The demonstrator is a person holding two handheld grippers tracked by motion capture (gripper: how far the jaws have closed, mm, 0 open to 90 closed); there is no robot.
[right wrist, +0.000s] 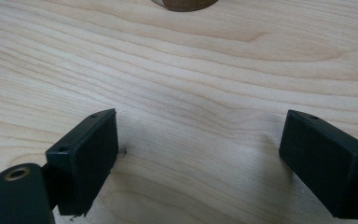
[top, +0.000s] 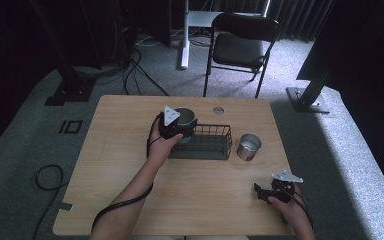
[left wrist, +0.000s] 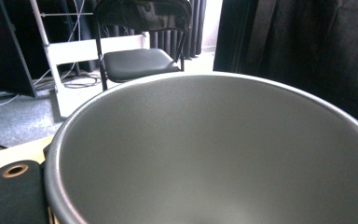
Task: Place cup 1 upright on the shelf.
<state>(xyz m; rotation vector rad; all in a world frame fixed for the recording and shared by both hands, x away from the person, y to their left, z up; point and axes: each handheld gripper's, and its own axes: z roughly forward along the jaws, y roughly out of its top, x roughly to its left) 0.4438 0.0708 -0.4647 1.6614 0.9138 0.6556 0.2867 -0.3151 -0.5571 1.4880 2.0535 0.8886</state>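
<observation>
A dark grey metal cup (top: pixel 186 117) stands tilted at the left end of a black wire basket (top: pixel 215 143), and my left gripper (top: pixel 176 128) is shut on its near rim. In the left gripper view the cup's matte grey inside (left wrist: pixel 214 154) looms close, with one black finger (left wrist: pixel 11 196) at the lower left beside the rim. A shiny silver cup (top: pixel 249 146) stands upright on the table just right of the basket. Near the front right corner my right gripper (top: pixel 261 191) hovers low over bare wood, open (right wrist: pixel 198 158) with nothing between its fingers.
The wooden table (top: pixel 130 170) has a small round grommet (top: pixel 218 110) behind the basket. A black folding chair (top: pixel 240 45) and a white desk leg stand beyond the far edge. A round object's edge (right wrist: pixel 185 3) shows at the top of the right gripper view.
</observation>
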